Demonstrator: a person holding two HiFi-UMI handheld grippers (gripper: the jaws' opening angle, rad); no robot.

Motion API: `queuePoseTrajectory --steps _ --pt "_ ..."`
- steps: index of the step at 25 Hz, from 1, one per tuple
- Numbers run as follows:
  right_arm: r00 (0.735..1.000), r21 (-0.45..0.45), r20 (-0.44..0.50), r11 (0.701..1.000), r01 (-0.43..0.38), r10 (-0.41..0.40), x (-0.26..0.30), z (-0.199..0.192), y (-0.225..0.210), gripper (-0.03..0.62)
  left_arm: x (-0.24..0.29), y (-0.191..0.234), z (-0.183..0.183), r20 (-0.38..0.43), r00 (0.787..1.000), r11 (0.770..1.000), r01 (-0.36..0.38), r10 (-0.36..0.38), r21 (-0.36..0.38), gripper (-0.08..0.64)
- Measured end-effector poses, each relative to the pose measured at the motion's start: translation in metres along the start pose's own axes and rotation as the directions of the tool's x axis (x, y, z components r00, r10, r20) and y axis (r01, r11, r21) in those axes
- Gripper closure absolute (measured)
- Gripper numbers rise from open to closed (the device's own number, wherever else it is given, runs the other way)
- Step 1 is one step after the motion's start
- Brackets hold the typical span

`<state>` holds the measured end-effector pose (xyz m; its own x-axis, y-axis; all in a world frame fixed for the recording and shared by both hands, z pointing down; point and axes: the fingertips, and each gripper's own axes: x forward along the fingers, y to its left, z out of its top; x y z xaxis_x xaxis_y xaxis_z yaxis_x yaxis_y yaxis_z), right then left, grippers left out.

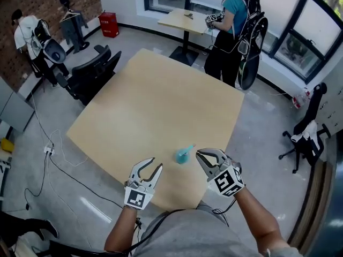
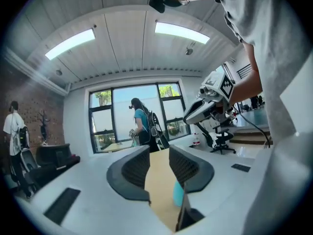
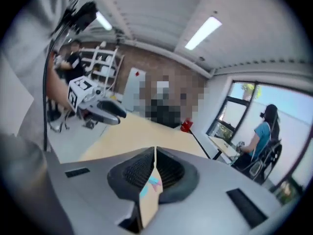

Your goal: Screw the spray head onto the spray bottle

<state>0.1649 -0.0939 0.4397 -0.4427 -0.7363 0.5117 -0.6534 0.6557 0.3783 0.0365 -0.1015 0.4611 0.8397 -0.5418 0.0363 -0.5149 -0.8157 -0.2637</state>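
A small teal spray bottle (image 1: 183, 155) stands on the light wooden table (image 1: 155, 111) near its front edge; a thin tip sticks out of its top toward the right. Both grippers hang above the table, clear of the bottle. My left gripper (image 1: 156, 163) is to the bottle's left, open, with nothing between its jaws. In the left gripper view the bottle (image 2: 178, 194) shows low down through the gap of the left gripper (image 2: 159, 150). My right gripper (image 1: 198, 154) is to the bottle's right, shut and empty. Below the right gripper (image 3: 155, 150) a bit of the bottle (image 3: 150, 185) shows.
A person in a teal shirt (image 1: 231, 20) stands at a second small table (image 1: 185, 20) at the back. Black office chairs (image 1: 91, 71) stand left of the table, another chair (image 1: 306, 133) at the right. A red box (image 1: 109, 24) sits on the floor far left.
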Motion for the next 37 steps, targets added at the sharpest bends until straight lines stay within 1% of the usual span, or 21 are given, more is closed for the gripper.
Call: queuePoseTrajectory --steps 1,2,3,4,5,6,7,9,11,13,15,19,22,26,31,34,37 --pt "0.998 0.103 0.053 0.995 0.02 -0.025 -0.011 0.011 -0.001 0.578 -0.007 0.005 0.015 0.036 0.999 1.0 -0.014 0.014 -0.003 0.462" --pt "0.993 0.197 0.105 0.98 0.03 -0.052 -0.021 0.023 -0.002 0.584 -0.013 0.01 0.028 0.072 0.997 0.998 -0.032 0.035 -0.047 0.514" --pt "0.985 0.281 0.157 0.959 0.029 -0.076 -0.031 0.034 -0.003 0.584 -0.02 0.016 0.038 0.099 0.993 0.991 -0.048 0.061 -0.125 0.539" --pt "0.973 0.352 0.209 0.936 0.019 -0.098 -0.041 0.045 -0.002 0.586 -0.028 0.02 0.045 0.109 0.991 0.979 -0.055 0.078 -0.198 0.555" --pt "0.959 0.405 0.258 0.914 0.002 -0.117 -0.053 0.054 -0.001 0.585 -0.035 0.022 0.052 0.11 0.991 0.968 -0.052 0.082 -0.247 0.555" --pt "0.944 0.44 0.301 0.898 -0.014 -0.133 -0.066 0.062 0.001 0.585 -0.041 0.021 0.06 0.111 0.991 0.959 -0.044 0.078 -0.278 0.555" --pt "0.93 0.459 0.336 0.888 -0.026 -0.146 -0.079 0.069 0.002 0.584 -0.047 0.02 0.069 0.115 0.991 0.954 -0.036 0.074 -0.298 0.557" --pt "0.909 0.463 0.384 0.886 -0.037 -0.163 -0.101 0.081 0.007 0.586 -0.056 0.017 0.086 0.12 0.99 0.947 -0.033 0.075 -0.318 0.557" --pt "0.896 0.443 0.411 0.896 -0.036 -0.167 -0.119 0.089 0.015 0.586 -0.066 0.012 0.1 0.128 0.988 0.945 -0.036 0.082 -0.324 0.557" --pt "0.888 0.42 0.427 0.907 -0.028 -0.17 -0.136 0.091 0.023 0.586 -0.075 0.005 0.114 0.136 0.986 0.953 -0.048 0.093 -0.298 0.557" --pt "0.88 0.412 0.444 0.911 -0.03 -0.171 -0.152 0.091 0.03 0.586 -0.083 -0.002 0.127 0.142 0.984 0.963 -0.068 0.108 -0.261 0.557" --pt "0.868 0.405 0.47 0.913 -0.047 -0.164 -0.185 0.081 0.049 0.586 -0.099 -0.027 0.139 0.125 0.982 0.966 -0.108 0.14 -0.236 0.557" --pt "0.853 0.402 0.493 0.914 -0.048 -0.172 -0.217 0.069 0.064 0.586 -0.106 -0.06 0.142 0.094 0.985 0.966 -0.119 0.143 -0.229 0.557" --pt "0.848 0.386 0.5 0.922 -0.034 -0.178 -0.262 0.05 0.083 0.586 -0.109 -0.112 0.146 0.066 0.991 0.97 -0.1 0.117 -0.22 0.557" --pt "0.84 0.38 0.507 0.925 -0.019 -0.191 -0.316 0.024 0.112 0.586 -0.122 -0.184 0.163 0.084 0.991 0.959 -0.08 0.106 -0.27 0.557" --pt "0.837 0.372 0.511 0.928 -0.009 -0.197 -0.347 0.011 0.128 0.586 -0.134 -0.227 0.173 0.088 0.992 0.963 -0.068 0.094 -0.261 0.557" --pt "0.828 0.373 0.519 0.928 0.002 -0.211 -0.376 -0.001 0.134 0.586 -0.142 -0.258 0.182 0.09 0.991 0.965 -0.074 0.1 -0.252 0.557"
